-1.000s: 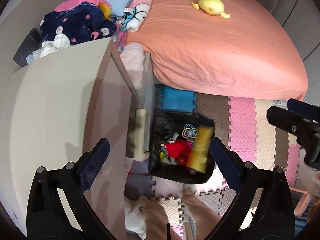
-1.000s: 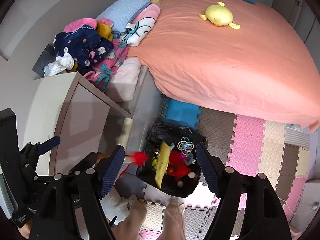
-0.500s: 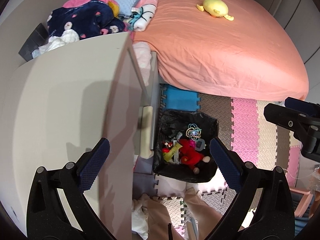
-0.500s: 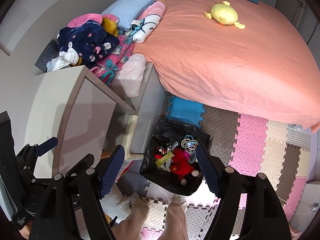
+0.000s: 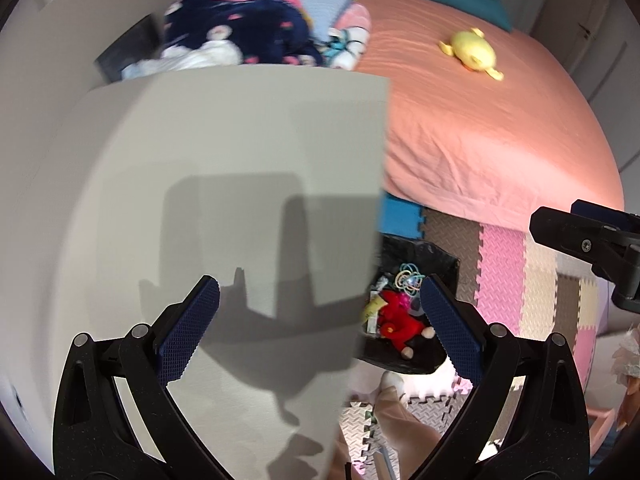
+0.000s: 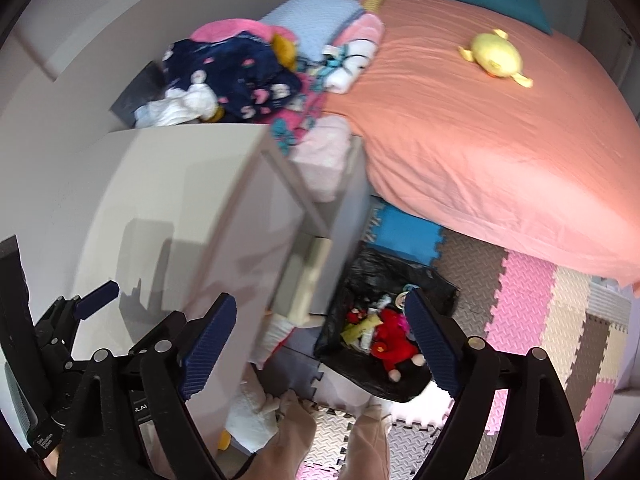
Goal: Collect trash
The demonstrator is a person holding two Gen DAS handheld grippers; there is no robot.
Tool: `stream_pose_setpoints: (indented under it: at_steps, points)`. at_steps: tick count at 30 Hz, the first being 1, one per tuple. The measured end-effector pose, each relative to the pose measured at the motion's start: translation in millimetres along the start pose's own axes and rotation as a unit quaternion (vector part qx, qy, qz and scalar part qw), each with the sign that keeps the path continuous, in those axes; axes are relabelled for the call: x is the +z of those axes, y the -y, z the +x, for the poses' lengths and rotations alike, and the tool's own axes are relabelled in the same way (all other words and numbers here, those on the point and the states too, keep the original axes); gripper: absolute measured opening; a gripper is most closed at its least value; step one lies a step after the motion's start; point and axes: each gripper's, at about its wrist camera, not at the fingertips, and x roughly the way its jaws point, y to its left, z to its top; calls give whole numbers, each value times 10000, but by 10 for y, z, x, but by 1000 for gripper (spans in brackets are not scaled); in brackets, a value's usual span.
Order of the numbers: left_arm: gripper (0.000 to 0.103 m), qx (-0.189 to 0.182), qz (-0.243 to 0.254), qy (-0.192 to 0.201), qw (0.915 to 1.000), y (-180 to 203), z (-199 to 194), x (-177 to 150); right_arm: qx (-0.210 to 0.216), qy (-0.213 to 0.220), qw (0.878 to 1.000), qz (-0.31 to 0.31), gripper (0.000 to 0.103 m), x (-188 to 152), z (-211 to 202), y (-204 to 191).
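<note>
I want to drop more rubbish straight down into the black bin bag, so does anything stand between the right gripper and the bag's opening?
Nothing visible does. The right gripper, jaws opening and empty, looks down at the black bin bag on the floor mats. The bag's mouth is open, showing a red plush toy and wrappers. The white cabinet stands to the bag's left, not over it.

- The cabinet top (image 5: 240, 152) looks smooth and matt.
- The bed sheet (image 6: 480, 128) is soft, creased cloth.
- The bin liner (image 6: 384, 272) is glossy, crinkled black plastic.
- The floor mats (image 6: 520, 300) look like textured foam.
- The yellow toy (image 5: 472, 52) and red toy (image 6: 392, 340) look plush.
- Gripper pads (image 5: 188, 336) are ribbed, matt blue.
</note>
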Motion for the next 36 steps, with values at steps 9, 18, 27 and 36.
stream_pose_setpoints:
  at_steps: [9, 18, 27, 36]
  points:
    - [97, 248, -664, 157, 9974, -957, -149, -271, 295, 69, 9984, -482, 100, 118, 193, -893]
    - [97, 467, -1159, 247, 9919, -1800, -219, -553, 504, 49, 9950, -857, 100, 80, 480, -1744]
    - [97, 429, -1432, 408, 9879, -2296, -301, -911, 465, 182, 9906, -1277, 100, -166, 676, -2387]
    - [97, 493, -1563, 704, 9840, -2559, -604, -1373, 582, 445, 9874, -1405, 100, -500, 599, -2748]
